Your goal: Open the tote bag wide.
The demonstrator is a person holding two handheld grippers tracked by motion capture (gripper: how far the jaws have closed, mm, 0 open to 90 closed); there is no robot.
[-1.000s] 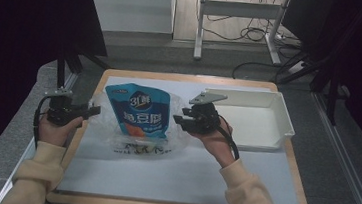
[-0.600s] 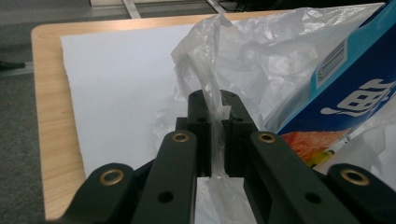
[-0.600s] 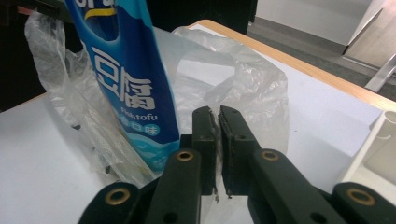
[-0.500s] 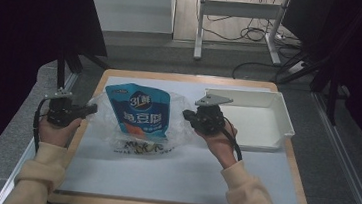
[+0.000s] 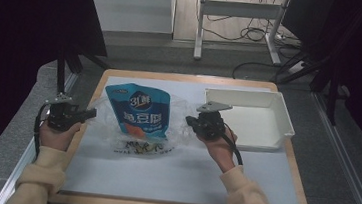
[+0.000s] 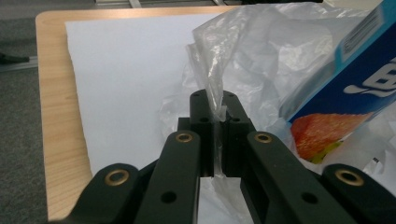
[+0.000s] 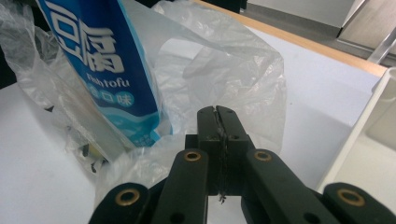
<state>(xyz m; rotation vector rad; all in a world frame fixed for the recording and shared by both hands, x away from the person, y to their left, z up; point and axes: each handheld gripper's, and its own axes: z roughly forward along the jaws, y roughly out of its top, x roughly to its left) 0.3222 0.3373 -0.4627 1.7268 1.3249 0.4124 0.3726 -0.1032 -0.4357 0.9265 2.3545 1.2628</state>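
Clear plastic bag (image 5: 116,126) lay on the white sheet (image 5: 172,176) at mid-tabletop, with a blue pouch (image 5: 140,113) standing in its mouth, leaning back slightly. Some small printed items sat in the bag's bottom, toward the person; too blurred to identify.

Left gripper (image 5: 86,115) sat just left of the pouch. Its jaws had just been closing and were now pinched on the bag's left edge; the left gripper view showed a fold of film (image 6: 215,100) caught between them. Right gripper (image 5: 190,121) sat just right of the pouch, between it and the white tray (image 5: 282,122). Its jaws had likewise just closed, and the right gripper view showed thin film (image 7: 219,135) trapped in the seam between them.

Compared with a second ago, both grippers had come in from open to clamped on opposite sides of the bag.

Judgement: both holds look secured, so the bag can now be spread or lifted around the pouch. The right pinch looked shallow; slippage possible.
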